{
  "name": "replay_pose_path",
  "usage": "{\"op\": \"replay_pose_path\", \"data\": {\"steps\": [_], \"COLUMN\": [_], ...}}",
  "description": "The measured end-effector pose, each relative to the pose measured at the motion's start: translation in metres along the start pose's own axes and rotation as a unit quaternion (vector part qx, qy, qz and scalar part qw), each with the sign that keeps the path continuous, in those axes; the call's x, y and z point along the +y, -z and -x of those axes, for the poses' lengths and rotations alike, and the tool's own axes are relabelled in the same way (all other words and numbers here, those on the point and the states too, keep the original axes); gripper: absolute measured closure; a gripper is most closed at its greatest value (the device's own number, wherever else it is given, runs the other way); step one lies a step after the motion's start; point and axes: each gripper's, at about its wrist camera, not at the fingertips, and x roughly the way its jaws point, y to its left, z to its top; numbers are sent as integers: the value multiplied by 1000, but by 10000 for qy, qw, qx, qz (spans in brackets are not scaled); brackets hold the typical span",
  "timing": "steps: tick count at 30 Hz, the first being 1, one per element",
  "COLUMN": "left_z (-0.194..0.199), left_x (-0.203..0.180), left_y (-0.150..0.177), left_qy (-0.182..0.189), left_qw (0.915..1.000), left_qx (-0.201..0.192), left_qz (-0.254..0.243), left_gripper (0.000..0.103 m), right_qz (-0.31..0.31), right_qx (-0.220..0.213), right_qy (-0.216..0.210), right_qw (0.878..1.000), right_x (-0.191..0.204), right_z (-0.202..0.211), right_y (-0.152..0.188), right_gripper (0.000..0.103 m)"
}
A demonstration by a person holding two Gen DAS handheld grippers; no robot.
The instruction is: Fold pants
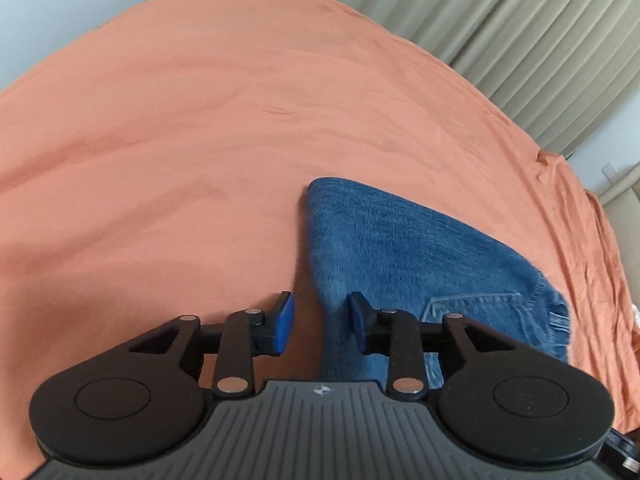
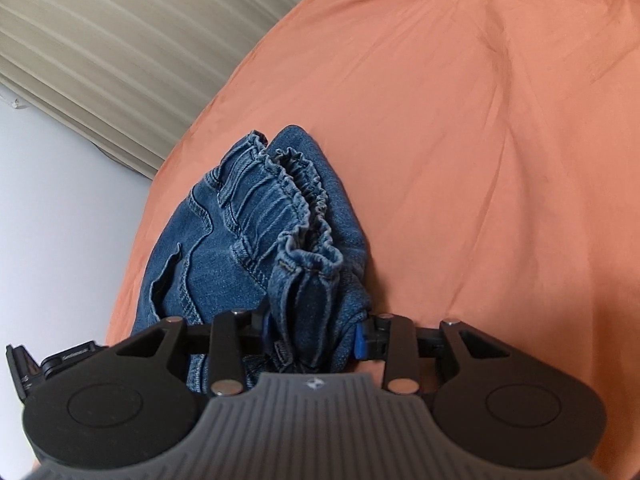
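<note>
Blue denim pants (image 1: 404, 248) lie folded on an orange bed sheet (image 1: 180, 128). In the left wrist view my left gripper (image 1: 322, 320) is open and low over the pants' left edge, with the denim edge passing between its blue pads (image 1: 286, 320). In the right wrist view the pants' gathered elastic waistband (image 2: 296, 204) bunches up in front of me. My right gripper (image 2: 314, 334) is shut on a thick fold of the pants (image 2: 316, 320) at the waistband end.
The orange sheet (image 2: 480, 140) covers the whole bed. Beige pleated curtains (image 1: 500, 32) hang beyond its far edge; they also show in the right wrist view (image 2: 120, 52). A pale wall or floor (image 2: 60, 220) lies past the bed's left edge.
</note>
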Motion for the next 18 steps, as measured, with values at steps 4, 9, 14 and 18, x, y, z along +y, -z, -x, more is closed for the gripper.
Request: {"op": "replay_pose_path", "data": {"steps": [4, 9, 14, 18], "left_z": [16, 29, 52, 73], "left_x": [2, 6, 4, -5], "left_y": [21, 61, 88, 92], "left_qy": [118, -233, -788, -1157], "left_qw": [9985, 9951, 9896, 9862], "left_qx": [538, 947, 1194, 1175], "left_qz": [9, -184, -166, -128], "left_gripper": [65, 61, 63, 63], "right_qz": [19, 301, 519, 761], "right_qx": [48, 155, 312, 396], "right_qy": [32, 220, 437, 651], "right_qw": [10000, 9992, 9972, 9942], "right_x": [0, 9, 19, 31], "right_z": [1, -15, -17, -8], "right_y": [1, -2, -7, -12], "right_gripper": [70, 68, 67, 55]}}
